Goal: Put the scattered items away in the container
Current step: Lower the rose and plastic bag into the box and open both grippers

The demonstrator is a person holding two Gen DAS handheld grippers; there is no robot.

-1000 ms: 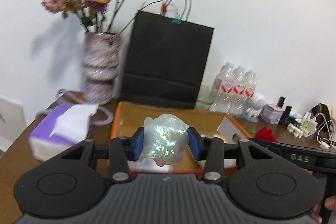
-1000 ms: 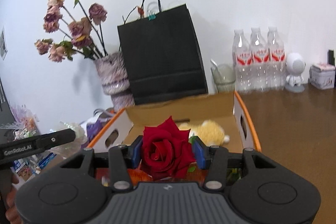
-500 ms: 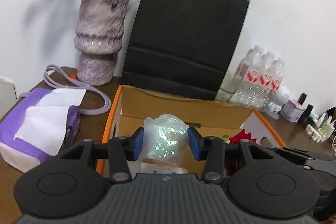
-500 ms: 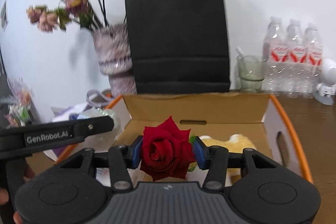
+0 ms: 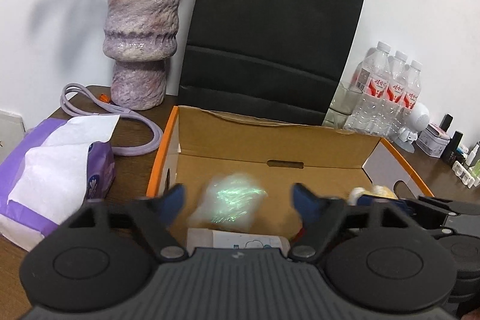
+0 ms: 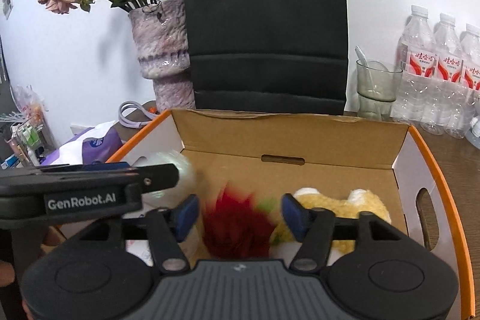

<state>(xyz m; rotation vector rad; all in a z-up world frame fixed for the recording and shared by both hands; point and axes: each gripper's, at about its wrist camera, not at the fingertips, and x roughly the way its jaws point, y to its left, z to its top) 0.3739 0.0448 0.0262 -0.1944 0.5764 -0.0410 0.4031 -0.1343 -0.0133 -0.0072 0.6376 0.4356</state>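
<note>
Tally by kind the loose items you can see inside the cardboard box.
Red rose: 1
Iridescent wrapper bundle: 1
Yellow plush toy: 1
White printed pack: 1
Total: 4 in the cardboard box

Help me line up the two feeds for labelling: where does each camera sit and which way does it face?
Left wrist: rides the left tongs, looking forward and down into the cardboard box; open blue pads flank the blurred iridescent wad.
Right wrist: rides the right tongs, facing the same way; the blurred red rose lies between open pads, the left tongs at left.
Shared: box, black bag, vase, bottles.
</note>
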